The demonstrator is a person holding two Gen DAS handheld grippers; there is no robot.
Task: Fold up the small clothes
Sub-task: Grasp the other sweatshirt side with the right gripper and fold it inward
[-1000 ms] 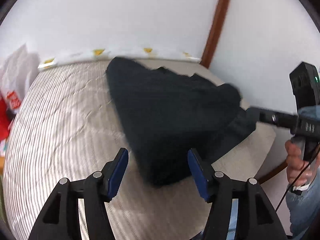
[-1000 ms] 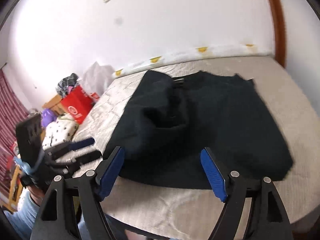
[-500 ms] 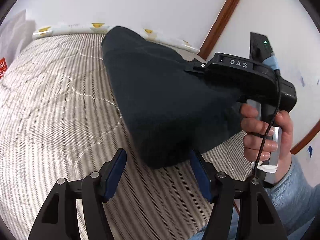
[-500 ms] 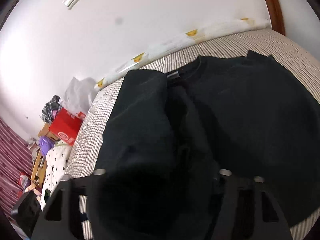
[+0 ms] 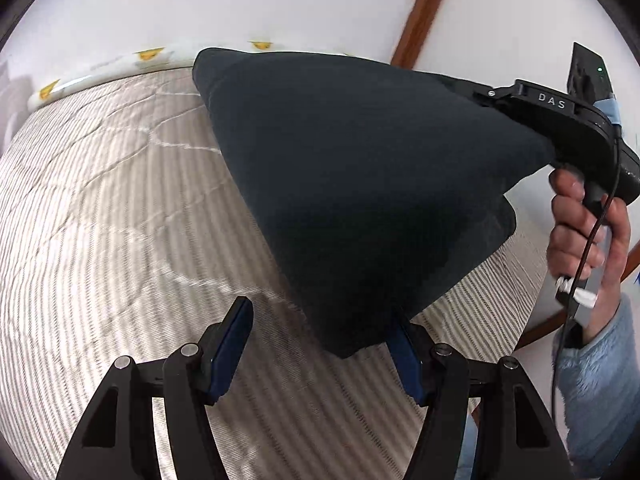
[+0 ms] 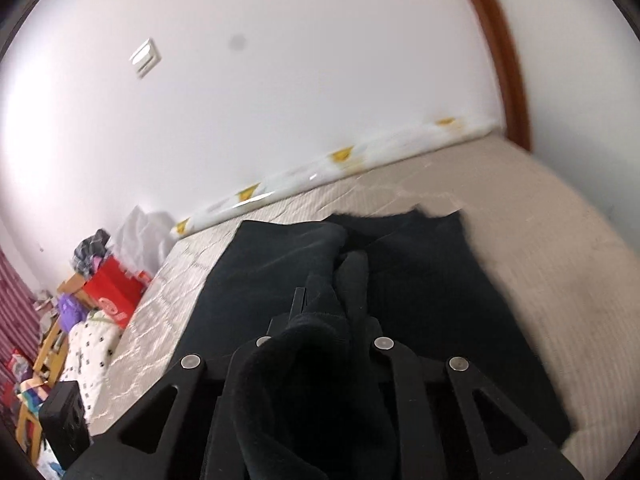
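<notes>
A black garment point(image 5: 360, 184) lies on the striped bed point(image 5: 104, 216); one side of it is lifted into a tent. My right gripper point(image 6: 320, 312) is shut on a fold of that black garment point(image 6: 432, 304) and holds it up; the bunched cloth hides its fingertips. In the left wrist view the right gripper's body point(image 5: 560, 120) shows at the right, with the cloth hanging from it. My left gripper point(image 5: 320, 336) is open and empty just above the bed, its right pad touching the garment's near corner.
A white wall and a brown door frame point(image 5: 420, 12) stand behind the bed. A patterned pillow strip point(image 6: 320, 168) lies along the far edge. Bags, a red box point(image 6: 112, 292) and clutter sit off the bed's left side.
My right gripper closed on the garment's edge and lifted it up and across toward the left. My left gripper stayed open near the garment's near corner.
</notes>
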